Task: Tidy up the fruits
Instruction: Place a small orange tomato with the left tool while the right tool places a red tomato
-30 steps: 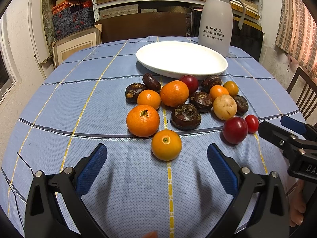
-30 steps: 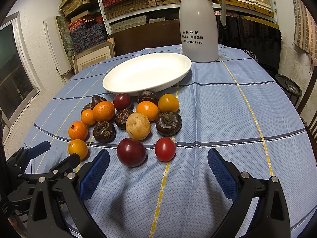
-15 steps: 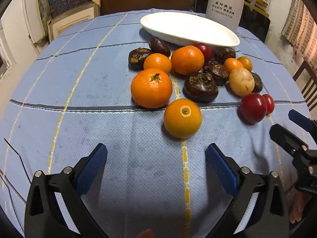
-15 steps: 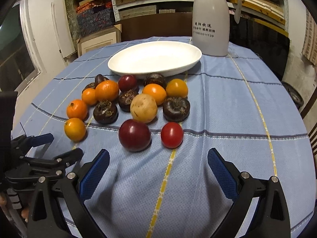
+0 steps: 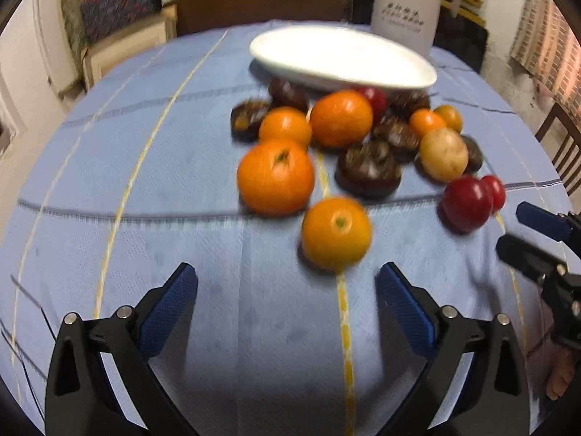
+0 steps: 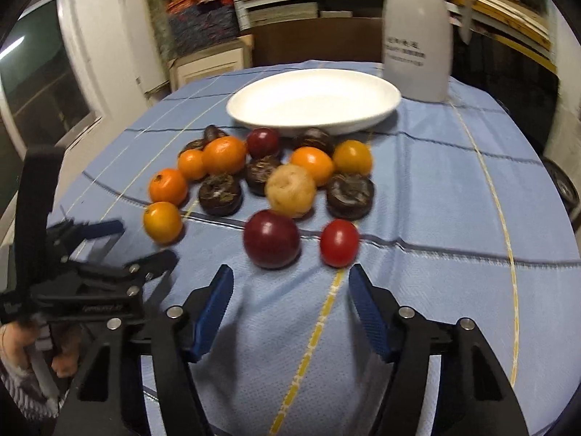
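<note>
Several fruits lie in a loose cluster on the blue tablecloth in front of an empty white plate (image 5: 341,58) (image 6: 316,103). My left gripper (image 5: 287,287) is open and empty, just short of the nearest yellow-orange fruit (image 5: 336,232). A bigger orange (image 5: 276,176) lies behind it to the left. My right gripper (image 6: 290,294) is open and empty, its jaws narrower than the left's, just short of a dark red plum (image 6: 271,243) and a small red tomato (image 6: 339,242). Dark brown fruits (image 6: 219,194) and a tan one (image 6: 290,190) lie between.
A white thermos jug (image 6: 417,36) stands behind the plate at the right. Shelves with boxes (image 6: 203,25) line the back wall. A wooden chair (image 5: 563,145) stands at the table's right edge. Each gripper shows in the other's view: the right one (image 5: 541,243) and the left one (image 6: 101,254).
Both grippers have moved forward toward the fruits, which now look larger. The right gripper's jaws have closed partway. No fruit has moved.
</note>
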Demonstrator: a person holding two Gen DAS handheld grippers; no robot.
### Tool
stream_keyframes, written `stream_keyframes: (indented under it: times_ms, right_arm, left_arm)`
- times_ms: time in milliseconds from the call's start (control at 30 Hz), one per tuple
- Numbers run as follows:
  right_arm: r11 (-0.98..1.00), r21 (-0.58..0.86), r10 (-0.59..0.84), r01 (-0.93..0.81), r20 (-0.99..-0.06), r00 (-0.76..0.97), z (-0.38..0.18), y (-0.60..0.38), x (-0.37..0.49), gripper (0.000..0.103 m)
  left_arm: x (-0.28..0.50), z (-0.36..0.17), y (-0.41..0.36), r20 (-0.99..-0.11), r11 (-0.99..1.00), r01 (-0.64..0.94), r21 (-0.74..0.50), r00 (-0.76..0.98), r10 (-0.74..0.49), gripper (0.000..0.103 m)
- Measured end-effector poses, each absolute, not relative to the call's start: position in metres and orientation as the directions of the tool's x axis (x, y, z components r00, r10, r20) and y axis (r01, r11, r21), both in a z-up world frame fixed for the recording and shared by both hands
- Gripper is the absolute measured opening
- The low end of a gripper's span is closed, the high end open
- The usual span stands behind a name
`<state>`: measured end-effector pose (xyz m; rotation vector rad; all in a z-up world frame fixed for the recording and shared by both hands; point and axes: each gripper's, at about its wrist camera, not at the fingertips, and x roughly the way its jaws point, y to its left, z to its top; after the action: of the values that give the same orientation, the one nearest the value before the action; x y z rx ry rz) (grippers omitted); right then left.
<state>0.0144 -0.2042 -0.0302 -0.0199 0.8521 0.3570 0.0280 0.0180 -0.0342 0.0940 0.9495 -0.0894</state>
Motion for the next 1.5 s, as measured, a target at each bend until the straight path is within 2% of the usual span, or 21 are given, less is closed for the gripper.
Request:
stream_keyframes:
  times_ms: [133,167,200,267,367,467,600,833,967,1200,1500]
  right_arm:
    - [0.929,0.096,0.31,-0.358,-0.732,0.606,-0.025,-0.195,0.021,0.058]
    - [0.925,0.1,0.318,-0.366,-0.732,0.603,-0.025,-0.193,0.026,0.056]
    - [0.923,0.104,0.323,-0.37,-0.733,0.599,-0.026,-0.191,0.03,0.051]
    - [0.92,0.115,0.332,-0.376,-0.74,0.585,-0.031,-0.187,0.038,0.046]
    - [0.912,0.13,0.345,-0.389,-0.755,0.557,-0.04,-0.185,0.043,0.042]
    - [0.911,0.115,0.337,-0.396,-0.763,0.552,-0.043,-0.182,0.046,0.042]
    - [0.906,0.094,0.331,-0.413,-0.764,0.553,-0.045,-0.178,0.046,0.041]
    - [0.895,0.129,0.369,-0.427,-0.751,0.548,-0.043,-0.181,0.043,0.04]
    - [0.894,0.148,0.397,-0.423,-0.698,0.596,-0.028,-0.189,0.035,0.04]
    - [0.927,0.192,0.364,-0.322,-0.66,0.657,0.02,-0.209,0.083,0.04]
    - [0.947,0.237,0.322,-0.219,-0.69,0.648,0.004,-0.208,0.182,0.04]
  left_arm:
    - [0.029,-0.031,0.002,-0.793,0.979,0.185,0.084,0.608,-0.047,0.098]
    - [0.03,-0.032,0.0,-0.792,0.976,0.197,0.087,0.608,-0.052,0.094]
    - [0.031,-0.032,-0.002,-0.793,0.974,0.215,0.075,0.605,-0.072,0.08]
    - [0.035,-0.034,0.0,-0.802,0.972,0.235,0.033,0.586,-0.114,0.065]
    - [0.038,-0.034,0.003,-0.799,0.97,0.242,-0.003,0.582,-0.148,0.055]
    - [0.04,-0.034,0.001,-0.794,0.964,0.264,-0.021,0.581,-0.177,0.051]
    - [0.04,-0.034,-0.004,-0.789,0.956,0.294,-0.024,0.582,-0.199,0.036]
    - [0.028,-0.021,-0.006,-0.739,0.945,0.325,-0.049,0.624,-0.253,0.035]
    - [0.024,-0.002,-0.003,-0.705,0.948,0.314,-0.054,0.66,-0.259,0.035]
    - [0.088,0.054,-0.002,-0.662,0.966,0.248,-0.077,0.712,-0.235,0.035]
    - [0.183,0.019,-0.01,-0.746,0.976,0.185,-0.119,0.632,-0.211,0.036]
